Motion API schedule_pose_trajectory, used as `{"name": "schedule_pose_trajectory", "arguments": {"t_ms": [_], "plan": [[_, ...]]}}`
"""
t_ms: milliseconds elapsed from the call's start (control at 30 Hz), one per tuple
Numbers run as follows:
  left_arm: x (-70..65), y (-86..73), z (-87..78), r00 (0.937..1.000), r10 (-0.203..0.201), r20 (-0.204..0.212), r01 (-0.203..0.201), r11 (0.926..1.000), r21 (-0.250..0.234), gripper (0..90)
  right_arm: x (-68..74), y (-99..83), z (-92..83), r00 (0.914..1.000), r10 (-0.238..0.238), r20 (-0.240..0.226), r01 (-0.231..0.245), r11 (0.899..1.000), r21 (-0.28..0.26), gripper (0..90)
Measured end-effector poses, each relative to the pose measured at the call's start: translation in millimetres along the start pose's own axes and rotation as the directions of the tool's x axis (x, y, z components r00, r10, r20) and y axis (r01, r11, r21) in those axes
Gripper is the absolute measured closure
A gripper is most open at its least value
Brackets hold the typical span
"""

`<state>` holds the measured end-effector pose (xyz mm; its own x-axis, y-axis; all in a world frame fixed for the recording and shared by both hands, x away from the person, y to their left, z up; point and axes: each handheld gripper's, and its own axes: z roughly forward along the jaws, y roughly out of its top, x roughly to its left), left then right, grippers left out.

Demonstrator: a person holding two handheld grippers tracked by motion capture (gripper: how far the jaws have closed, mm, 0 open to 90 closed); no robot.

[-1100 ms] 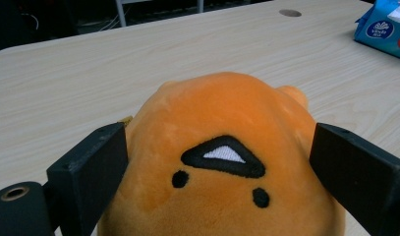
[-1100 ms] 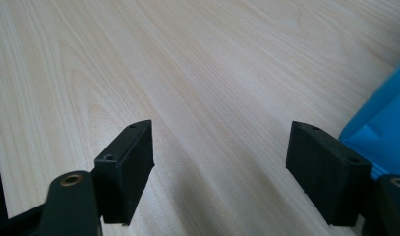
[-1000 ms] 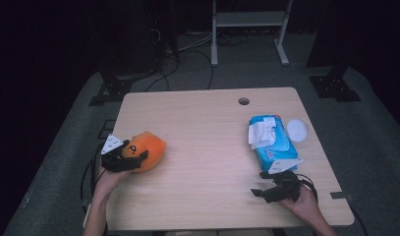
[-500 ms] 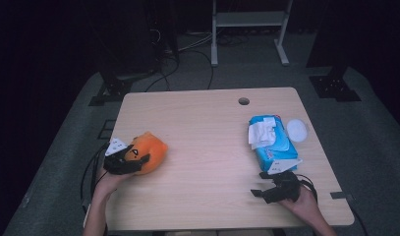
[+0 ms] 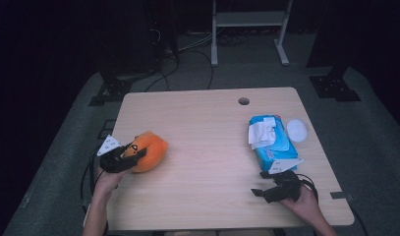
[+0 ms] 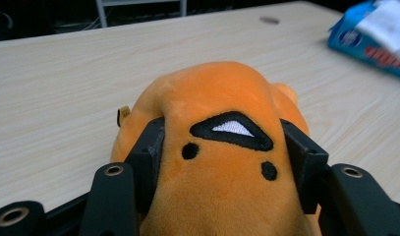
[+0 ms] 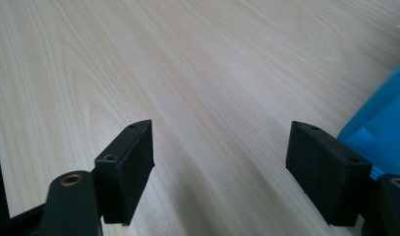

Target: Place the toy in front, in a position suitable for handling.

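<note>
The left gripper is taking hold of the round orange plush toy with black stitched markings, which is lying near the left edge of the pale wood-grain table; its jaws have just been closing and are now pressing into the toy's soft sides, one on each flank. This looks like the grasp step of a pick-up, and the next move is probably calling for a straight lift, with the squeeze kept firm enough that the yielding plush is not slipping out. The right gripper is waiting well to the right of the toy, near the table's front edge, its jaws standing wide apart over bare wood. Just behind it, far to the toy's right, a blue soft pack of wipes with a white sheet on top is lying beside a small white round lid. Beyond the table, the room is sitting dark, with grey floor, trailing cables and a metal stand.
</note>
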<state>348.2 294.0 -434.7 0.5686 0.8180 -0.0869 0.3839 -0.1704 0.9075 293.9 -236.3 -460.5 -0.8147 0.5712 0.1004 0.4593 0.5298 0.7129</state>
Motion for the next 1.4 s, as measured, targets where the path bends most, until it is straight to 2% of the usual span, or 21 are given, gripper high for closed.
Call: {"name": "schedule_pose_trajectory", "arguments": {"t_ms": [100,233,267,367,433,467,500,633,700,733,867,933,967,1000,1033,1067,1100,1133,1200,1233,1400], "plan": [[-2.3,2.8,-2.1,0.9999,-0.007,0.007,0.007,0.9998,-0.02,45.0,0.1,-0.1,0.1,1.0,-0.001,0.002,0.001,1.0,0.002,25.1],[-10.6,12.3,-5.3,0.9988,-0.014,0.047,0.018,0.9973,-0.071,44.9,0.0,-0.2,-1.0,1.0,-0.002,0.007,0.002,1.0,-0.002,25.1],[-10.6,12.3,-5.3,0.9988,-0.014,0.047,0.018,0.9973,-0.071,44.8,0.0,-0.2,-1.0,1.0,-0.002,0.007,0.002,1.0,-0.002,25.1],[-25.4,24.6,-6.6,0.9964,0.021,0.082,-0.013,0.9953,-0.095,44.7,-0.8,0.1,-1.8,0.9999,-0.003,0.012,0.003,1.0,-0.005,25.1],[-37.4,33.0,-5.6,0.9924,0.049,0.113,-0.036,0.993,-0.113,44.6,-1.1,0.4,-2.0,0.9999,-0.002,0.015,0.002,1.0,-0.006,25.1],[-37.4,33.0,-5.6,0.9924,0.049,0.113,-0.036,0.993,-0.113,44.5,-1.1,0.4,-2.0,0.9999,-0.002,0.015,0.002,1.0,-0.006,25.1],[-49.9,41.2,-3.5,0.9865,0.08,0.143,-0.062,0.9905,-0.122,44.3,-1.6,0.7,-2.9,0.9998,0.001,0.018,-0.001,1.0,-0.008,25.4],[-77.0,56.5,3.9,0.97,0.137,0.201,-0.11,0.9835,-0.144,44.1,-3.0,0.2,-8.7,0.9991,0.014,0.041,-0.013,0.999,-0.03,25.4],[-90.5,62.6,10.0,0.9575,0.165,0.236,-0.132,0.9796,-0.152,44.1,-3.7,-0.2,-12.2,0.9983,0.023,0.053,-0.02,0.999,-0.044,25.4],[-99.0,66.1,14.6,0.9487,0.185,0.256,-0.149,0.9771,-0.152,44.1,-4.5,-0.6,-14.2,0.998,0.028,0.057,-0.025,0.998,-0.05,25.4],[-123.2,71.2,30.0,0.9237,0.226,0.309,-0.188,0.9709,-0.149,43.8,-8.3,-1.7,-20.8,0.9963,0.04,0.076,-0.034,0.997,-0.075,25.4],[-133.6,69.3,38.8,0.9122,0.234,0.337,-0.197,0.9702,-0.141,43.7,-9.3,-1.4,-24.1,0.9954,0.04,0.087,-0.032,0.996,-0.088,25.4],[-133.6,69.3,38.8,0.9122,0.234,0.337,-0.197,0.9702,-0.141,43.7,-9.7,-1.0,-26.8,0.9947,0.041,0.094,-0.031,0.995,-0.098,25.5],[-142.4,64.5,47.8,0.9019,0.233,0.364,-0.199,0.9715,-0.128,43.7,-10.1,-0.6,-28.9,0.994,0.038,0.102,-0.027,0.994,-0.105,25.7],[-146.5,61.5,52.3,0.896,0.235,0.377,-0.206,0.9717,-0.115,43.7,-10.5,-0.2,-30.8,0.9928,0.035,0.114,-0.022,0.993,-0.112,25.7],[-146.5,61.5,52.3,0.896,0.235,0.377,-0.206,0.9717,-0.115,43.7,-10.5,-0.2,-30.8,0.9928,0.035,0.114,-0.022,0.993,-0.112,25.7],[-152.0,57.6,57.7,0.8892,0.238,0.391,-0.217,0.9712,-0.099,43.7,-10.9,0.5,-33.3,0.9915,0.031,0.127,-0.016,0.993,-0.12,25.7],[-159.1,51.7,64.2,0.8795,0.242,0.41,-0.231,0.97,-0.075,43.5,-12.7,3.1,-39.1,0.9905,0.034,0.133,-0.014,0.989,-0.148,25.7],[-165.7,45.6,70.7,0.8706,0.243,0.428,-0.243,0.9685,-0.054,43.4,-14.9,6.5,-42.4,0.9892,0.03,0.144,-0.006,0.987,-0.164,25.7],[-168.0,43.5,72.7,0.8674,0.241,0.435,-0.246,0.9682,-0.047,43.3,-17.4,10.1,-44.9,0.9882,0.029,0.151,-0.002,0.984,-0.177,25.7],[-181.6,34.4,82.9,0.8432,0.256,0.473,-0.272,0.9617,-0.036,42.7,-34.0,28.9,-46.3,0.9816,0.018,0.19,0.019,0.981,-0.192,25.7]]}}
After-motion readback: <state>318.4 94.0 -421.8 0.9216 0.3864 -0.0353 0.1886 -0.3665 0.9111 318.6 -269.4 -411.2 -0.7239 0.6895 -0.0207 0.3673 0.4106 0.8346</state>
